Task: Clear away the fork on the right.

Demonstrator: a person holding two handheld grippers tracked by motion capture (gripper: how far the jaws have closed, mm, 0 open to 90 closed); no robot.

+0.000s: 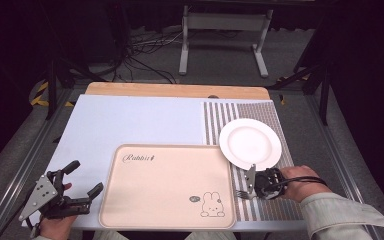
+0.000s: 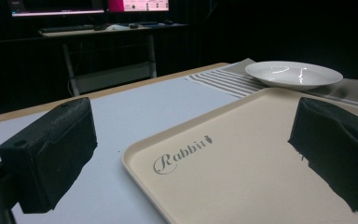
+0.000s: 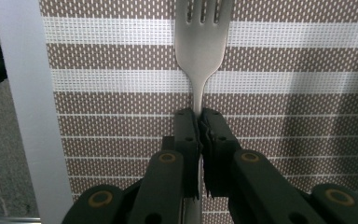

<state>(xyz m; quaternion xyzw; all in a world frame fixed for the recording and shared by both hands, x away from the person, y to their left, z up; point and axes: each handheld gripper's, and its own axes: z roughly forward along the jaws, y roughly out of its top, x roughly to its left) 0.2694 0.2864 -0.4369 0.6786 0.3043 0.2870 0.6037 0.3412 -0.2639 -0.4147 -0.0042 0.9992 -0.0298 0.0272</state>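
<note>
A metal fork (image 3: 200, 42) lies over the brown-and-white striped placemat (image 3: 284, 93), its tines pointing away from the camera. My right gripper (image 3: 199, 122) is shut on the fork's neck. In the high view that right gripper (image 1: 254, 189) is near the table's front right, with the fork (image 1: 241, 193) sticking out to its left over the placemat (image 1: 220, 117). My left gripper (image 1: 84, 177) sits at the front left corner, open and holding nothing. Its black pads (image 2: 51, 154) frame the beige Rabbit tray (image 2: 242, 177).
A white plate (image 1: 250, 143) rests on the placemat just behind the right gripper. The beige tray (image 1: 165, 185) with a rabbit drawing fills the front middle, on a pale blue mat (image 1: 130, 120). Behind the table stand a white desk frame and floor cables.
</note>
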